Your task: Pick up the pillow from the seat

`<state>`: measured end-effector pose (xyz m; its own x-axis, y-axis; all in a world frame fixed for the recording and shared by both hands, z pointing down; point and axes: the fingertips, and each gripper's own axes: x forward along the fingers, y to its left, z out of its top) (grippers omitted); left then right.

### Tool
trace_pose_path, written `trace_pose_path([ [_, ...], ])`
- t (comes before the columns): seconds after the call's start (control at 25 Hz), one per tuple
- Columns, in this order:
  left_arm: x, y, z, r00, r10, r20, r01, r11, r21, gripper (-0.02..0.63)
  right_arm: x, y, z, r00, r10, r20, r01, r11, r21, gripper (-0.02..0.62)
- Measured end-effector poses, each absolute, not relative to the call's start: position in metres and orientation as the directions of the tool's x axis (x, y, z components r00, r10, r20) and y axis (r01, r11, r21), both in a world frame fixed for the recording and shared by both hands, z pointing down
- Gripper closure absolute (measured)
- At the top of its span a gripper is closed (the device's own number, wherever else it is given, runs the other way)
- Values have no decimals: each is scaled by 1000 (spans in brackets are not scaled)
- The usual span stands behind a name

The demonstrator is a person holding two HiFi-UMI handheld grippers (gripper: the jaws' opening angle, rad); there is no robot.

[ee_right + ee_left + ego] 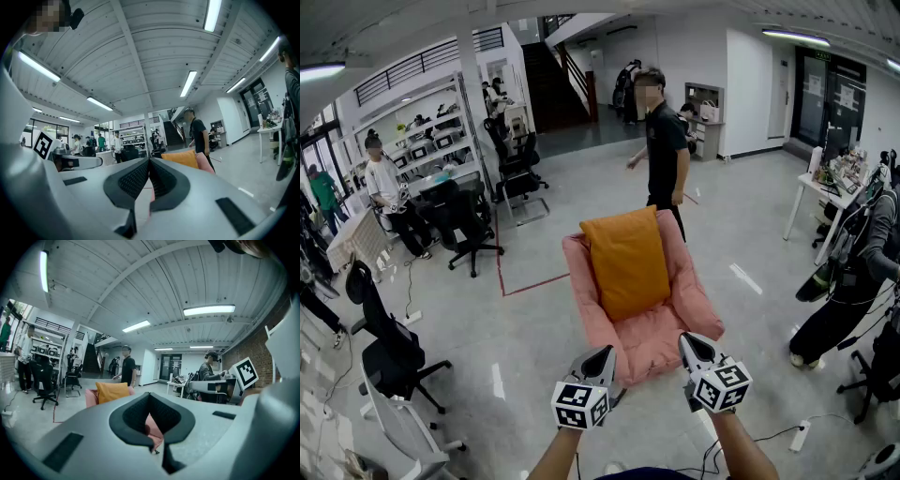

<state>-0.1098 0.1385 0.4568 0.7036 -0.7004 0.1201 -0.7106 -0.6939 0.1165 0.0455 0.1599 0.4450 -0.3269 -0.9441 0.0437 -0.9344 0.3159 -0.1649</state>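
Note:
An orange pillow [627, 261] leans upright against the backrest of a pink floor seat [652, 335] in the middle of the room. Both grippers hover at the seat's near edge, apart from the pillow. My left gripper [602, 357] is shut with nothing held, at the seat's near left corner. My right gripper [695, 346] is shut and empty, at the near right corner. In the left gripper view the pillow [112, 392] and the seat [155, 429] lie beyond the closed jaws. The right gripper view shows the pillow [181, 159] just past the jaws.
A person in black [664, 150] stands right behind the seat. Black office chairs [467, 224] stand at the left, another chair [394, 352] nearer. A person [853, 272] and a white table [821, 200] are at the right. A cable and power strip [800, 435] lie on the floor.

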Motion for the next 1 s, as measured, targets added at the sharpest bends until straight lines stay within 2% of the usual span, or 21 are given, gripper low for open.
trace_pose_path([
  [1.0,-61,173,466,681,-716,154,-731,-676,95,601,100,185,451,-355,-934,23,-912,341,-228,575],
])
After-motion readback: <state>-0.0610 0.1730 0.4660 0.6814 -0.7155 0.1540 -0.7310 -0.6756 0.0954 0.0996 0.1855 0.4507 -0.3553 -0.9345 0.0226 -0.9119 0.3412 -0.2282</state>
